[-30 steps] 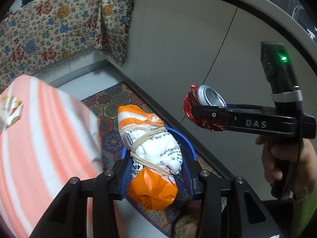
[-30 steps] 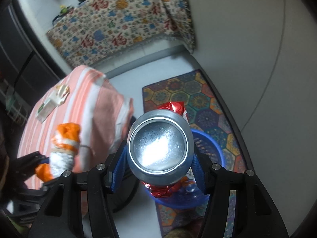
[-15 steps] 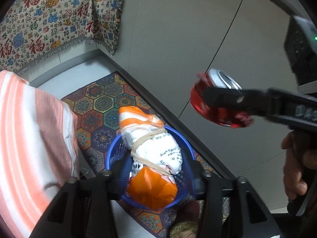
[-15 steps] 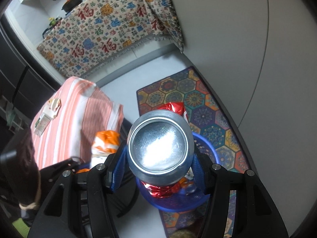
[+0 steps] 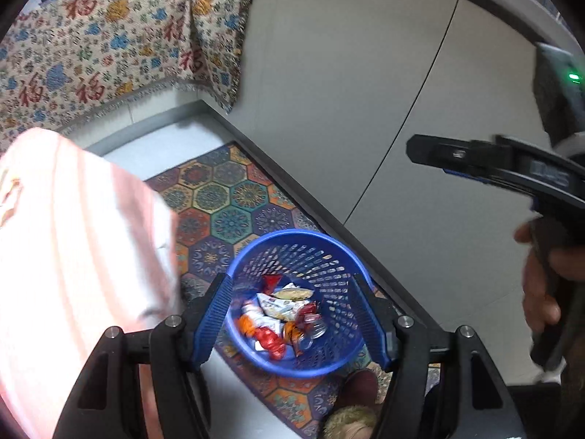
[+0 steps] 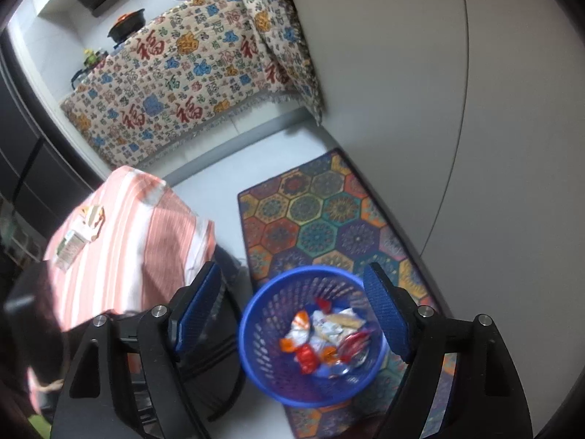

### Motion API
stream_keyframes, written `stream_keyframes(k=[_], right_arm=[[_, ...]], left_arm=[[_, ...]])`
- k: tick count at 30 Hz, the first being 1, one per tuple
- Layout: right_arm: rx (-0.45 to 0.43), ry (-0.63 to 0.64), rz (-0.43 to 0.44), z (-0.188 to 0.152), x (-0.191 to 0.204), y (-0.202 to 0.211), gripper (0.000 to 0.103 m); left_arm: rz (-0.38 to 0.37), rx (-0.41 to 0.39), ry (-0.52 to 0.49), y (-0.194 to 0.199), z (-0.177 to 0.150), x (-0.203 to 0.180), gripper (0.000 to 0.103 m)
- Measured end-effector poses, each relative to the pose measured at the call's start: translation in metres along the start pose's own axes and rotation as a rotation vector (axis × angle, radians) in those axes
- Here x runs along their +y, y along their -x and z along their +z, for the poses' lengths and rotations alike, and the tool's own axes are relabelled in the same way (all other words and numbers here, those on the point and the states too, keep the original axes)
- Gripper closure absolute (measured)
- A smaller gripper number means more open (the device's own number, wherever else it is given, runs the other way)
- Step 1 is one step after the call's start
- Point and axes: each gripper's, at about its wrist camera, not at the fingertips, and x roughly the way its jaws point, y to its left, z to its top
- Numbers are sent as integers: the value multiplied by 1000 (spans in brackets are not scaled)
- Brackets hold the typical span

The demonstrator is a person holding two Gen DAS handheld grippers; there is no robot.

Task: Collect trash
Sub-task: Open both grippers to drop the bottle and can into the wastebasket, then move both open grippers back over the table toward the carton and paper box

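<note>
- Below the left wrist camera, the round blue perforated plastic basket (image 5: 298, 241) stands on the multicoloured hexagon-patterned floor mat (image 5: 234, 197), beside the table draped in a pink-and-white striped cloth (image 5: 73, 237).
- Crumpled red, white and orange wrappers and a crushed silver can (image 5: 281, 318) lie in its bottom, so these pieces look collected.
- Its own left hand-held gripper (image 5: 292, 322) has just been opening; the jaws stand apart with nothing between them, only the basket below.
- At right, the right hand-held gripper (image 5: 415, 150) shows side-on, carrying nothing.
- From the right wrist view, the right gripper's jaws, also just opened, are wide and empty above the basket.
- On the far left, a small carton and a pale wrapper (image 6: 80, 234) lie on the striped table; I judge those are left to collect.
</note>
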Motion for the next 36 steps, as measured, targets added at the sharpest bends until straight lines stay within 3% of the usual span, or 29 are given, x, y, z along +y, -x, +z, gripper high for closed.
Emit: stream_keyframes(k=[3, 7, 15, 18, 21, 29, 36], right_arm=[[-28, 63, -31, -1, 18, 4, 19], [-50, 164, -6, -6, 61, 7, 18], [-43, 395, 192, -48, 209, -2, 13], [1, 497, 266, -76, 265, -15, 10], [63, 599, 284, -101, 305, -34, 10], [131, 649, 231, -116, 340, -74, 10], [128, 708, 210, -131, 348, -80, 4]], left_arm=[[31, -32, -7, 36, -17, 11, 36], [99, -67, 7, 83, -42, 43, 35], [295, -77, 153, 148, -95, 149, 35], [354, -75, 208, 163, -114, 189, 35], [391, -64, 246, 171, -128, 225, 35], [389, -45, 240, 165, -135, 276, 32], [350, -25, 141, 138, -106, 292, 9]])
